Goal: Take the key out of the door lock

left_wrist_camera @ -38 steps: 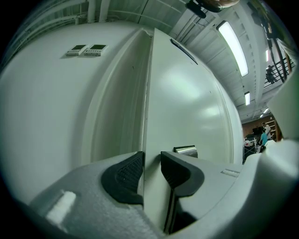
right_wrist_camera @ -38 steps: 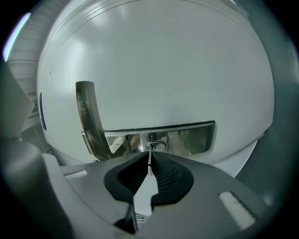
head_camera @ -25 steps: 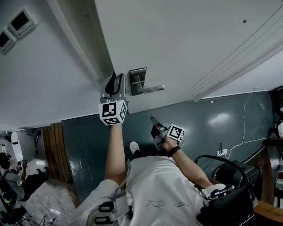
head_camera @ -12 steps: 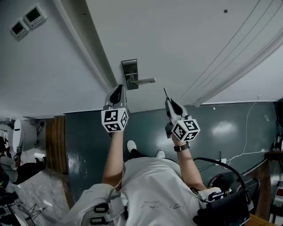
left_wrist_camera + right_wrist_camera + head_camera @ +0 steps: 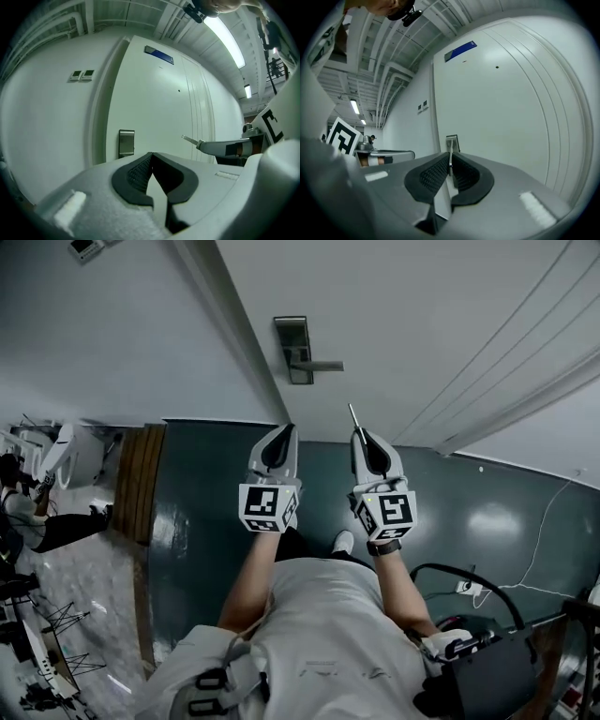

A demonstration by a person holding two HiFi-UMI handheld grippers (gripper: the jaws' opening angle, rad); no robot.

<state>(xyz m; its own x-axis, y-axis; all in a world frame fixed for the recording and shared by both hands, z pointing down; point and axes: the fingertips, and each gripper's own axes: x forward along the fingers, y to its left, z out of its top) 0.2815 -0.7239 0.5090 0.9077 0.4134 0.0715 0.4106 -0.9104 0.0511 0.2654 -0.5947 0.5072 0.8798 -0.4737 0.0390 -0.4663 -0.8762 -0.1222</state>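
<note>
A white door (image 5: 403, 306) carries a metal lock plate with a lever handle (image 5: 296, 349); the plate also shows in the left gripper view (image 5: 126, 142) and the right gripper view (image 5: 452, 142). My right gripper (image 5: 364, 434) is shut on a thin silver key (image 5: 353, 415), which sticks out between its pads (image 5: 449, 161) towards the door, well short of the lock. My left gripper (image 5: 280, 431) hangs beside it, level with it. Its jaws have just been closing and stand shut (image 5: 151, 158) with nothing between them. The key (image 5: 188, 139) also shows off to its right.
Two wall panels (image 5: 81, 74) sit left of the door frame. A blue sign (image 5: 159, 55) is high on the door. A wooden strip (image 5: 131, 479) and people (image 5: 37, 521) are at the left. A cable and socket (image 5: 466, 586) and a black bag (image 5: 473, 676) lie at the right.
Both grippers have drawn back from the door. The left left the lock plate and closed. The right rose from below and rolled upright, with the key in it.
</note>
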